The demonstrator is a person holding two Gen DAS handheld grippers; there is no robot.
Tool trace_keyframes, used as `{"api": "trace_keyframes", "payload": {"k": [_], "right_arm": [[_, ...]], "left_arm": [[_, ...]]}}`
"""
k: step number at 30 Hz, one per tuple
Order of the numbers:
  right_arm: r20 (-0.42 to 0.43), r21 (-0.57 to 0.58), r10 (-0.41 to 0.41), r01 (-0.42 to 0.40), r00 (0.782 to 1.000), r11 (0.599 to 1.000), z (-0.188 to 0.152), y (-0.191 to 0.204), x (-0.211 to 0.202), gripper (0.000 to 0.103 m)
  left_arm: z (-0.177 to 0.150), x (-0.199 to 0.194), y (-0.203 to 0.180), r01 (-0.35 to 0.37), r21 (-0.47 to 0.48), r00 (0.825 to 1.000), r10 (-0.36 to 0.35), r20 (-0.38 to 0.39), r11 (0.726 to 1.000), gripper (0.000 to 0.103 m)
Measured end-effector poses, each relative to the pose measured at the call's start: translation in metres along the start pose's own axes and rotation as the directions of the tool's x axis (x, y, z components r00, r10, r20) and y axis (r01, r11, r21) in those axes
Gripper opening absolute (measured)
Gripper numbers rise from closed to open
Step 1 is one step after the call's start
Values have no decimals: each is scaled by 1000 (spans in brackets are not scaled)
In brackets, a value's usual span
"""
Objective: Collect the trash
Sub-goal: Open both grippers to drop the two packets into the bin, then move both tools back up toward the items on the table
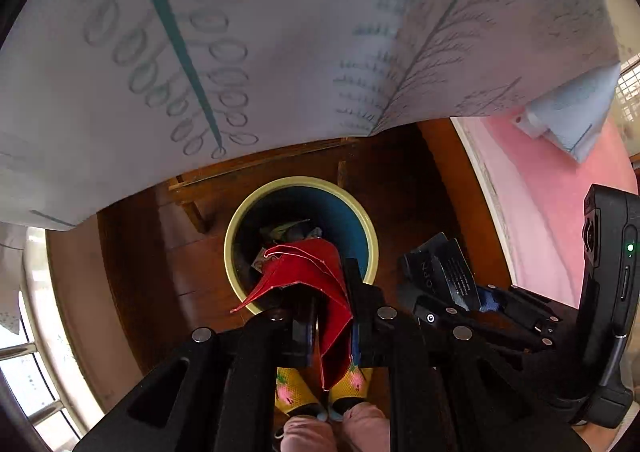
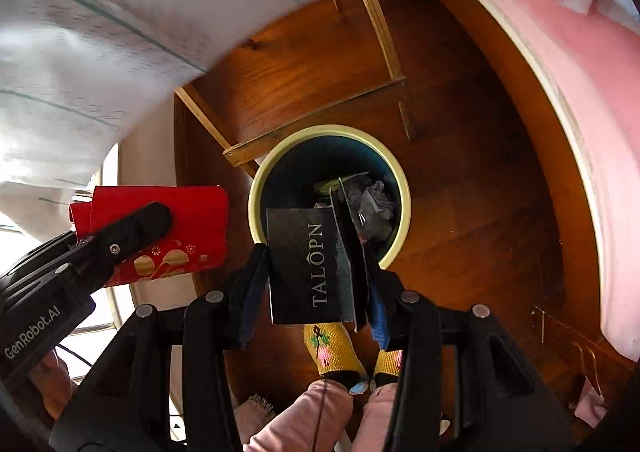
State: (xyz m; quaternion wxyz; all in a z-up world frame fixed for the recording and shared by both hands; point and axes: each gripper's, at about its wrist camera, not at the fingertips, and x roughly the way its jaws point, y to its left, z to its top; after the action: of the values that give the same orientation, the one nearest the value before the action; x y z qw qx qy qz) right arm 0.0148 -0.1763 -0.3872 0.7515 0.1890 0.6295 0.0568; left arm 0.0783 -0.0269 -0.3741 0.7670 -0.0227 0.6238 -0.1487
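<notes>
A round bin with a cream rim (image 1: pixel 240 220) and a blue inside stands on the wooden floor, with crumpled trash (image 2: pixel 372 208) in it. My left gripper (image 1: pixel 332 308) is shut on folded red envelopes (image 1: pixel 304 272), which hang over the bin's near edge. In the right wrist view the left gripper (image 2: pixel 132 232) and its red envelopes (image 2: pixel 192 212) sit left of the bin (image 2: pixel 404 188). My right gripper (image 2: pixel 316 272) is shut on a flat black package (image 2: pixel 304 236) printed "TALOPN", held above the bin's near rim. The left wrist view shows that black package (image 1: pixel 452 272) right of the bin.
A white patterned tablecloth (image 1: pixel 280 32) hangs overhead, above a wooden table frame (image 2: pixel 312 112) just behind the bin. A pink surface (image 1: pixel 560 192) runs along the right. The person's feet in yellow socks (image 1: pixel 292 388) stand on the floor below the grippers. A window rail is at far left.
</notes>
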Motion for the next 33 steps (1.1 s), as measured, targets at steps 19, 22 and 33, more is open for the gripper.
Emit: {"api": "trace_keyframes", "payload": {"k": [19, 22, 33], "right_arm": [[-62, 39, 3, 0, 998, 999, 11, -30, 92, 45], [-61, 25, 14, -12, 998, 1000, 12, -23, 94, 46], [-23, -28, 3, -4, 1000, 1000, 17, 4, 69, 72]], "left_arm": [[-3, 81, 18, -129, 47, 991, 131, -31, 990, 78], [-3, 74, 26, -143, 34, 989, 144, -22, 989, 78], [-11, 36, 48, -183, -31, 983, 183, 0, 983, 81]]}}
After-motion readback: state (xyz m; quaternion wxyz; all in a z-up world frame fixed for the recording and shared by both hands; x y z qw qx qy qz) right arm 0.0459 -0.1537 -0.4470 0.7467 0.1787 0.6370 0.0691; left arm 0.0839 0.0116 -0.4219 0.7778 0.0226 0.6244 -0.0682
